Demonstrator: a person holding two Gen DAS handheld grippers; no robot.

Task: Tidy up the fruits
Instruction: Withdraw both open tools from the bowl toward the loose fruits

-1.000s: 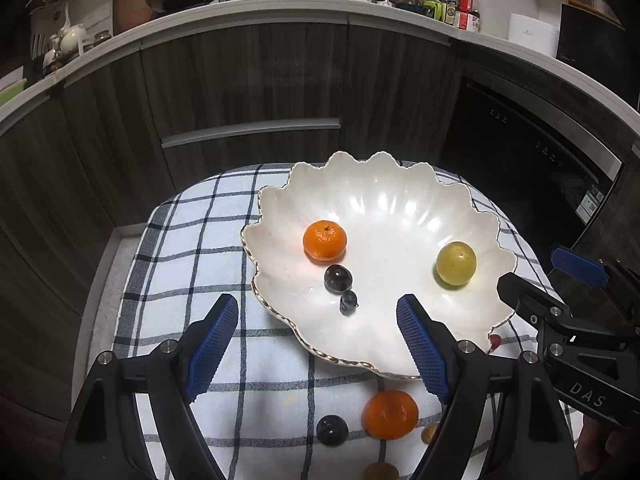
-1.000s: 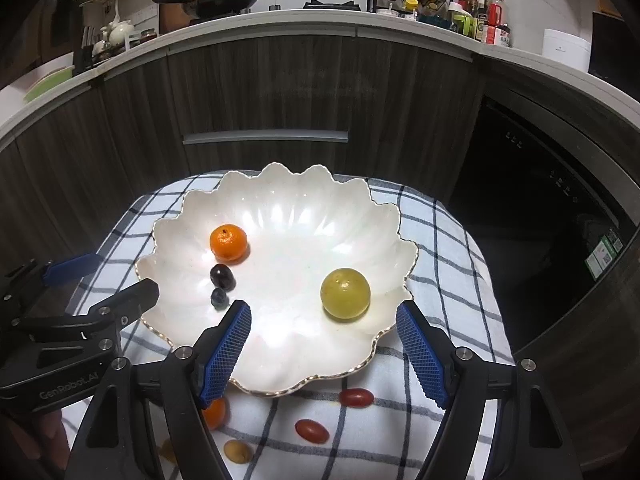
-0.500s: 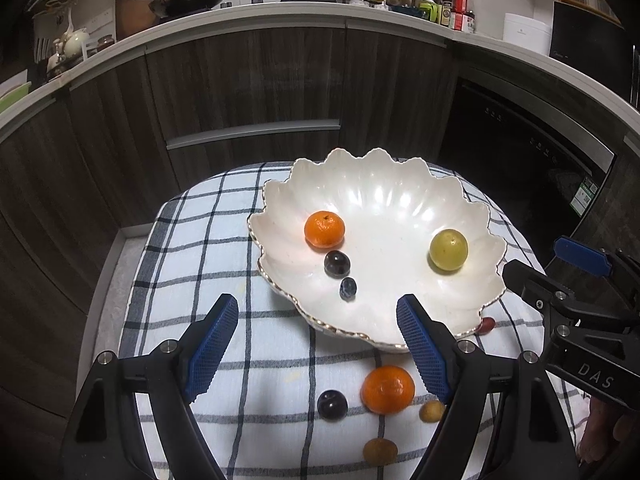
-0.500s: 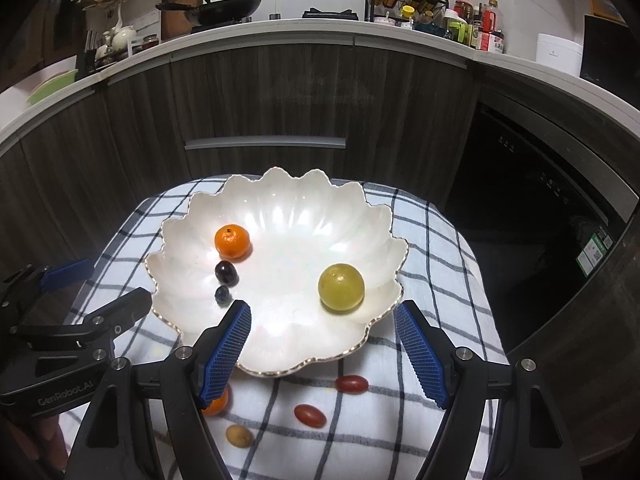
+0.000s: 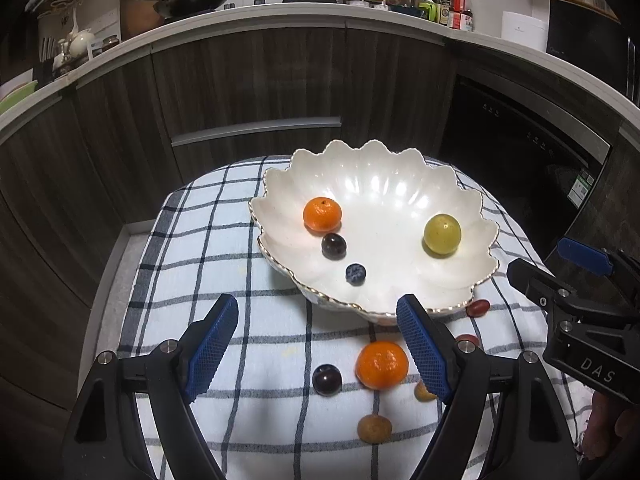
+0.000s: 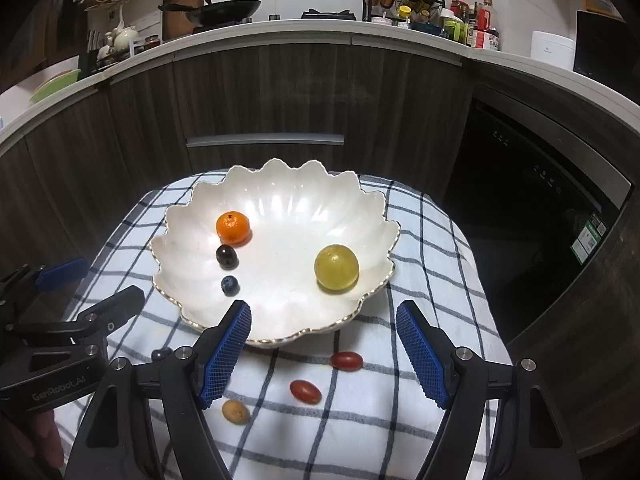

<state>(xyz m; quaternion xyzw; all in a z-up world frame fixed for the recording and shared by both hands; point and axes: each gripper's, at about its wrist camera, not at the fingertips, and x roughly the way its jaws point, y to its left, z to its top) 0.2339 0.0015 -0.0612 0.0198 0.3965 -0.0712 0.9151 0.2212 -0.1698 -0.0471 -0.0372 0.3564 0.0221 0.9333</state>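
Organizing the fruits calls for moving the loose pieces from the blue-and-white checked cloth into the white scalloped ceramic bowl, which sits toward the far edge of the cloth-covered table. Already in the bowl: a small orange mandarin, a dark grape, a blueberry and a round yellow-green fruit.

On the cloth, near the bowl's front rim, lie a second orange mandarin, a dark plum-coloured grape, two small tan fruits and two red oval tomatoes.

The left tongs and the right tongs both stand wide open and hold nothing.

Recommended procedure: take one piece at a time. Centre the pads on the widest part of the fruit, close gently to avoid bruising, lift clear of the gilded rim, then release low inside the bowl so the piece does not roll out.

Limits of view: one tan fruit is partly hidden behind the left tongs' pad, and the cloth's near edge is cut off.
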